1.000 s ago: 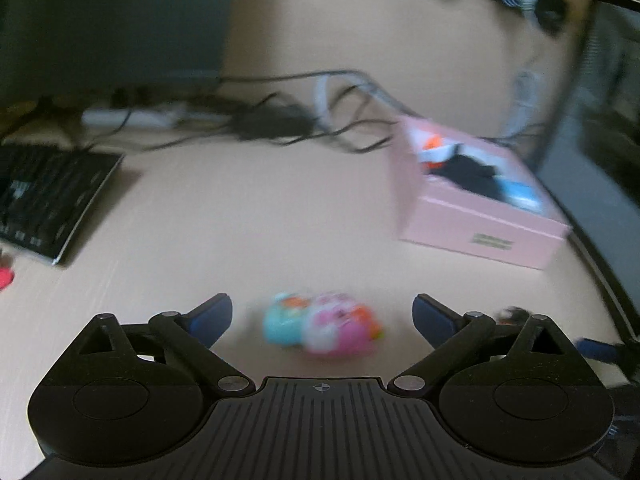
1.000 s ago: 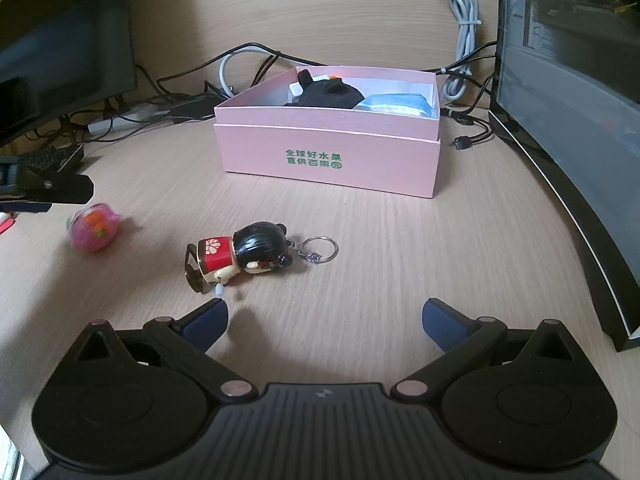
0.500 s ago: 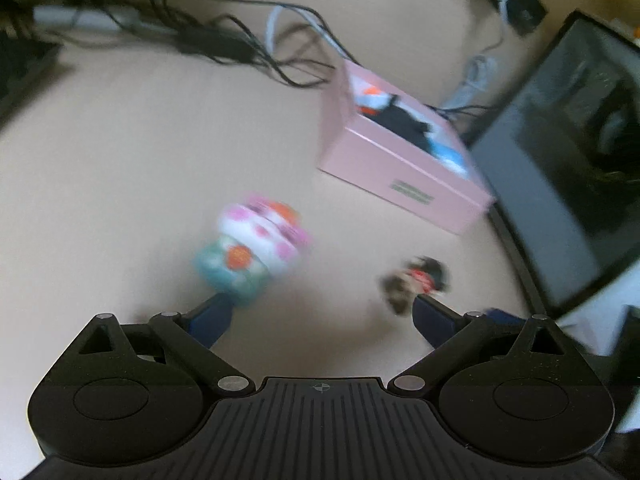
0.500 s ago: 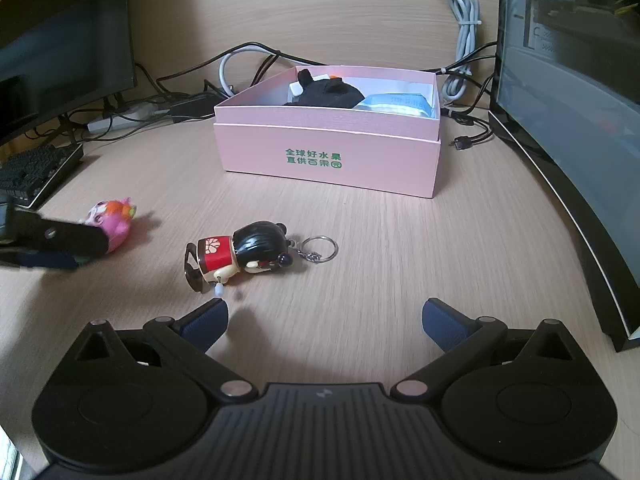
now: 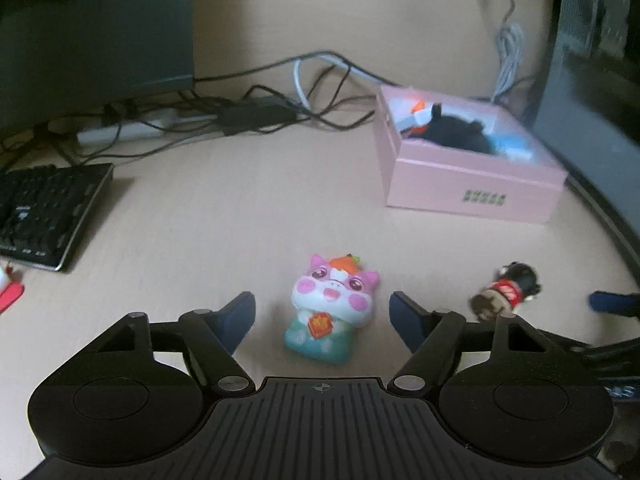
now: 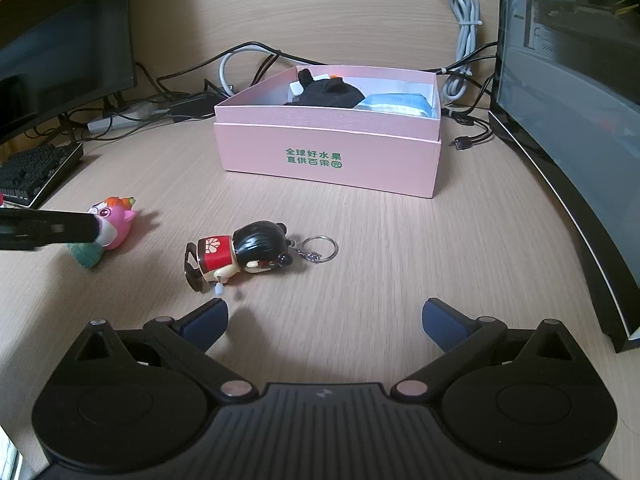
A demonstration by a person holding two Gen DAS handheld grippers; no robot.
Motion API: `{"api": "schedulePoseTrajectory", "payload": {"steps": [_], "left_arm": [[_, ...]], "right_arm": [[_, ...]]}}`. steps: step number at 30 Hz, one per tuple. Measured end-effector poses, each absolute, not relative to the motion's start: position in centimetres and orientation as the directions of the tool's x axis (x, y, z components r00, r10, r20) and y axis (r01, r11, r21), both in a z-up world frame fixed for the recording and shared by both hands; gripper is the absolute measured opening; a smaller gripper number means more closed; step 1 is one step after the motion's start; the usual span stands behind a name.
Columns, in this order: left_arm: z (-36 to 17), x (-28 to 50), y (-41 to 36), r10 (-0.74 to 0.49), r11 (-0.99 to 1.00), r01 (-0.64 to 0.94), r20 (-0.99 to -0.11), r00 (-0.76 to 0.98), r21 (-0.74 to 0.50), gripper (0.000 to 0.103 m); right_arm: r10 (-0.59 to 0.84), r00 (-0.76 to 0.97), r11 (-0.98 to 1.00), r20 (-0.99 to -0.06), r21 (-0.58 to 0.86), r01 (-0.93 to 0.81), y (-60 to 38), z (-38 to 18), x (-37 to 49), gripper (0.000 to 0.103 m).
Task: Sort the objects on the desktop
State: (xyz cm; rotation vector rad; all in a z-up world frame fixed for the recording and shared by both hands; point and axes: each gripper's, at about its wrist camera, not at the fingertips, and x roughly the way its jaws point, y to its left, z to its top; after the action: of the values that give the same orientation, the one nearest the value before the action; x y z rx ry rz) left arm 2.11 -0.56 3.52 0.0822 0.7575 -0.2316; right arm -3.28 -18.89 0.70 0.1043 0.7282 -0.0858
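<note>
Here, left gripper [image 5: 322,314] spread wide, pink cat toy [image 5: 330,308] lying between its fingers, not gripped. Right gripper [image 6: 324,318] also wide, holding nothing. Doll keychain [image 6: 244,254] in front of pink box [image 6: 328,156]; cat toy left of the doll.

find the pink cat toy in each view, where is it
Left wrist: the cat toy lies low centre, between the open fingers of the left gripper.
Right wrist: cat toy at far left, partly behind a left gripper finger.
Shared landmark: the pink box, beyond it in both.
</note>
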Motion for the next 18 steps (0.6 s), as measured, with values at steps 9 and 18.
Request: {"api": "schedulePoseTrajectory", "payload": {"steps": [9, 18], "left_arm": [[2.2, 3.0, -1.5, -0.139, 0.968, 0.248, -0.729, 0.67, 0.044, 0.056], [2.6, 0.4, 0.3, -0.162, 0.975, 0.22, -0.75, 0.642, -0.023, 0.054]], "right_arm": [[-0.043, 0.743, 0.991, -0.668, 0.065, 0.116, -18.8, 0.7, -3.3, 0.103], [-0.031, 0.758, 0.999, -0.651, -0.004, 0.038, -17.7, 1.2, -3.2, 0.103]]}}
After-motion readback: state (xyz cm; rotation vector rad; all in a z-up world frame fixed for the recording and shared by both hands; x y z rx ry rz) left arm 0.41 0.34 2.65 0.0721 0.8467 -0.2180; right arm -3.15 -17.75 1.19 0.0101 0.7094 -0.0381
